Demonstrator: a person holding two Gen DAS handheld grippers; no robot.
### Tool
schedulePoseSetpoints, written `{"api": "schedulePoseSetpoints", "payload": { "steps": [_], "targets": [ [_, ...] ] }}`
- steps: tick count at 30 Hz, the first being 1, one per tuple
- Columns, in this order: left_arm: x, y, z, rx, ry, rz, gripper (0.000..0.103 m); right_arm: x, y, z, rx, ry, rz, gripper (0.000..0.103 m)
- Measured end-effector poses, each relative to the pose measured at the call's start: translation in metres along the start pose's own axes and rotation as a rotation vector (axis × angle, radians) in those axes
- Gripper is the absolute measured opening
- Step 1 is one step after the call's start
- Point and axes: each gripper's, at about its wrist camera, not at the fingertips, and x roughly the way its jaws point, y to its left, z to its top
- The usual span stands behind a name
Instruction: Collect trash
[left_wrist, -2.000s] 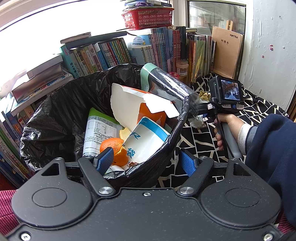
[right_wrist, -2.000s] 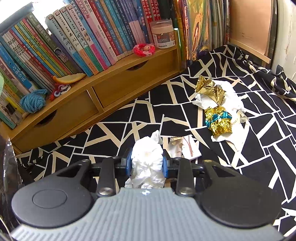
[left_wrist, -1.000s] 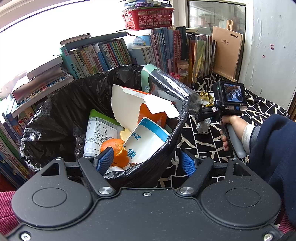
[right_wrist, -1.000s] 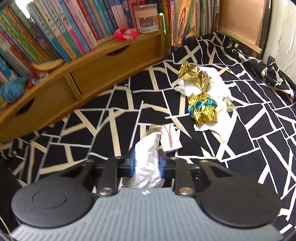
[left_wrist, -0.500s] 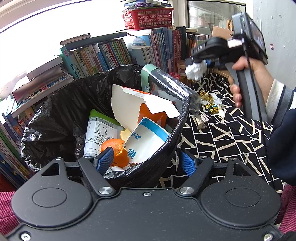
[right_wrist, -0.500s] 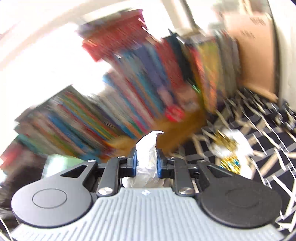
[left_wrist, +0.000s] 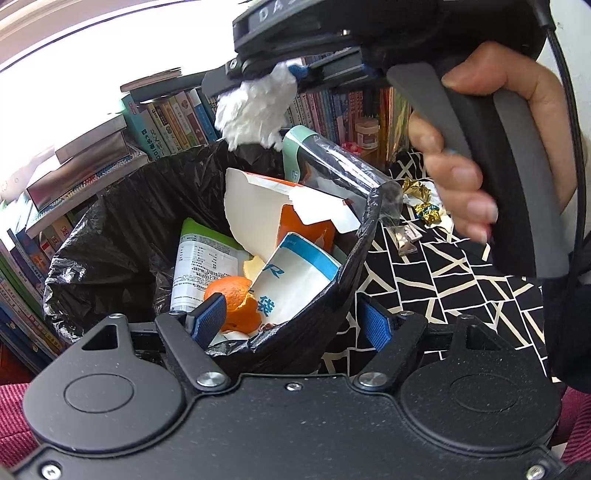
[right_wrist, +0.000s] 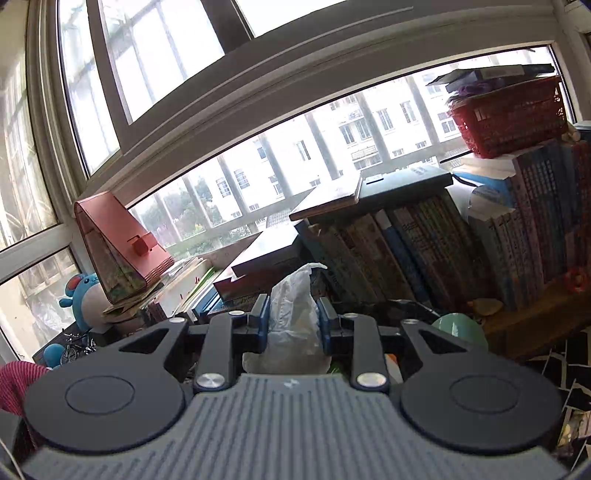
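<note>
The right tongs (left_wrist: 273, 72) hung above the far rim of the black-lined trash bin (left_wrist: 110, 229), and a crumpled white tissue (left_wrist: 255, 110) sat between their blue pads; the jaws were opening, and in the right wrist view the tissue (right_wrist: 293, 314) still filled the gap and touched both pads. Raised letters on the body of the right tongs read "DA", with the rest cut off by the top edge of the frame. A hand (left_wrist: 480, 140) gripped their grey handle, a dark sleeve showing at the frame's right edge. The left tongs (left_wrist: 291, 323) stood half open across the near rim of the bin, one pad inside the liner and the other outside it, neither pressing on the rim. Inside the bin lay a blue-and-white carton (left_wrist: 295, 284) printed with a large "R" and a Chinese character, a green-edged packet (left_wrist: 203, 269) covered with print too small to read, orange peel (left_wrist: 232, 299), a torn white and orange box (left_wrist: 273, 218) and a clear plastic sleeve with a mint-green end (left_wrist: 332, 166). To the right of the bin, on the black tabletop cloth with cream lines (left_wrist: 461, 302), lay gold foil wrappers (left_wrist: 421, 201). Behind the bin stood rows of books (left_wrist: 166, 125) with Chinese titles on their spines, too small to make out.
</note>
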Motion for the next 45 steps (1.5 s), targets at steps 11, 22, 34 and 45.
{"api": "schedulePoseSetpoints", "payload": {
  "steps": [11, 22, 34, 45],
  "targets": [
    [0.001, 0.0, 0.0, 0.003, -0.001, 0.001, 0.076, 0.0, -0.016, -0.011, 0.035, 0.017, -0.035, 0.084],
    [0.001, -0.001, 0.0, 0.006, -0.001, 0.006, 0.076, -0.033, -0.106, 0.003, 0.144, -0.103, -0.465, 0.086],
    [0.002, -0.005, -0.001, 0.018, -0.001, 0.017, 0.077, -0.002, -0.232, -0.085, 0.274, 0.163, -0.84, 0.054],
    [0.003, -0.004, -0.001, 0.018, 0.0, 0.02, 0.077, 0.034, -0.245, -0.124, 0.234, 0.347, -0.839, 0.049]
  ]
}}
